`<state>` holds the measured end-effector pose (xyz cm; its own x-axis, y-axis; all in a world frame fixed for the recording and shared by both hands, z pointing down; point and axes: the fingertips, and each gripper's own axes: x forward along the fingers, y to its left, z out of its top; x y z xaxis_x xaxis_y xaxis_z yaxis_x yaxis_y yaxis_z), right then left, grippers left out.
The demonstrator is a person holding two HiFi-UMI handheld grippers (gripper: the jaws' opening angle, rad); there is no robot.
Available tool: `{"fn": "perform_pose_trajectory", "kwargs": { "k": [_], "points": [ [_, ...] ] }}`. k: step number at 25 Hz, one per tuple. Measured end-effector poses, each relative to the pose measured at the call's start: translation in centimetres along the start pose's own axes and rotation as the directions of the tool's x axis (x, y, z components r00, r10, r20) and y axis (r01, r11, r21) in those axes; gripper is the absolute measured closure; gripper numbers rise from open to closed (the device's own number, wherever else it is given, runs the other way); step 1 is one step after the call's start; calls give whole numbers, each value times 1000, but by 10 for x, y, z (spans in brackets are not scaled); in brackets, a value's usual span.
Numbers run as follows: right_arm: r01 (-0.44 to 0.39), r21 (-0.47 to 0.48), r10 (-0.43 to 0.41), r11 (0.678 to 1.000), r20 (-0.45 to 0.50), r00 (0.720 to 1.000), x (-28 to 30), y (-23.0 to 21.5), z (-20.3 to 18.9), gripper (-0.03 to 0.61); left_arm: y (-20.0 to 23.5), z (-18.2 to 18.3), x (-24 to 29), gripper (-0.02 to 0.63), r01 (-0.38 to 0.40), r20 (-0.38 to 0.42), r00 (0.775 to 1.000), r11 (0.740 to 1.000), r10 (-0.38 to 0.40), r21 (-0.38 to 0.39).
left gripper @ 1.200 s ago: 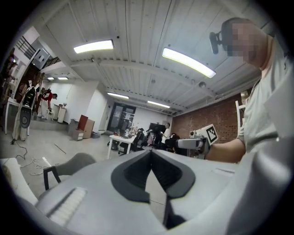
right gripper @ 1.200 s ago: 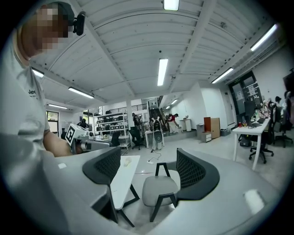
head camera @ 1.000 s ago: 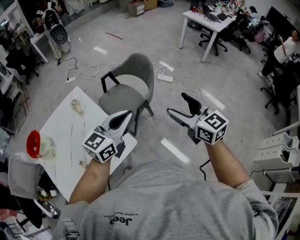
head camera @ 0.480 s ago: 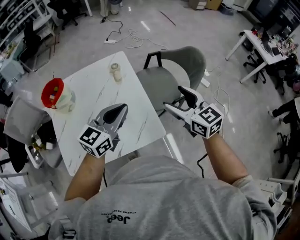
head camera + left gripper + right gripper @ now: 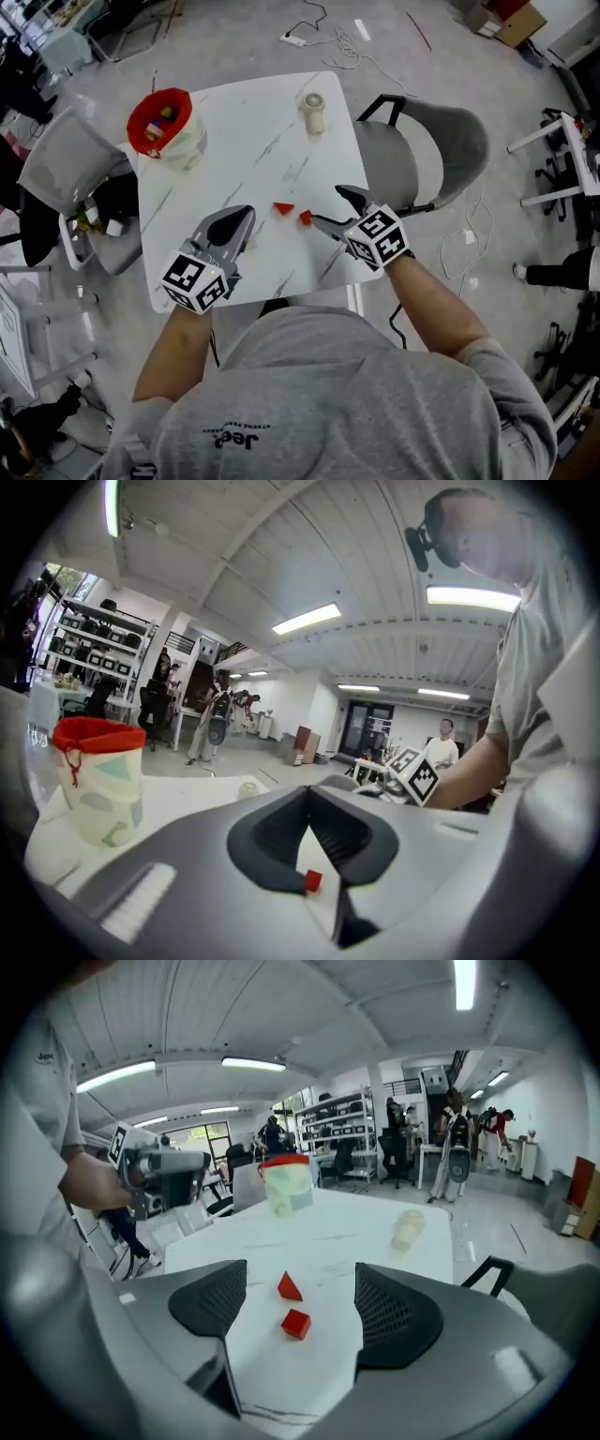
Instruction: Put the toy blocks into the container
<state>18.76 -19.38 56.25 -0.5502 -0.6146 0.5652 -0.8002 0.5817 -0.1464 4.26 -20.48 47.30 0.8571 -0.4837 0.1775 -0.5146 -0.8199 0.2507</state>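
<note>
While two blocks, wedge point(image 5: 283, 208) and cube point(image 5: 306, 217), lie on table point(image 5: 234, 159), container point(image 5: 164, 122) perhaps holds more; left gripper point(image 5: 239, 220) closed, right gripper point(image 5: 328, 206) parted.

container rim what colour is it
Red, above a pale body. The container shows best in the left gripper view.

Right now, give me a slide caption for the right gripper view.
Open right gripper frames a red cube and red wedge on the white table, container beyond.

Red wedge point(image 5: 283, 208) beside red cube point(image 5: 306, 217), container point(image 5: 185, 145) well apart
</note>
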Motion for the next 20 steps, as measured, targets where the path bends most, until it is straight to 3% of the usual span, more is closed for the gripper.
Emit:
{"fn": "perform_pose_trajectory", "kwargs": {
  "k": [5,11,12,13,16,20],
  "points": [
    [4,26,1,1000,-191,982,68,5,-64,222,36,-19,-17,555,-37,-12,999,999,36,-32],
    [65,-14,-66,998,-338,939,106,5,-110,224,56,-34,-25,555,-33,-31,999,998,32,-53],
    [77,-37,-85,996,-354,931,108,4,-114,288,58,-35,-25,555,-29,-32,999,998,27,-55],
    [82,-58,-97,995,-364,926,108,4,-117,415,59,-36,-25,555,-25,-32,999,998,23,-57],
    [65,-69,-86,996,-362,928,106,9,-110,431,65,-32,-27,555,-15,-23,1000,998,14,-63],
    [57,-44,-67,997,-271,960,102,10,-56,431,81,-16,-35,555,-15,2,1000,998,15,-63]
  ]
}}
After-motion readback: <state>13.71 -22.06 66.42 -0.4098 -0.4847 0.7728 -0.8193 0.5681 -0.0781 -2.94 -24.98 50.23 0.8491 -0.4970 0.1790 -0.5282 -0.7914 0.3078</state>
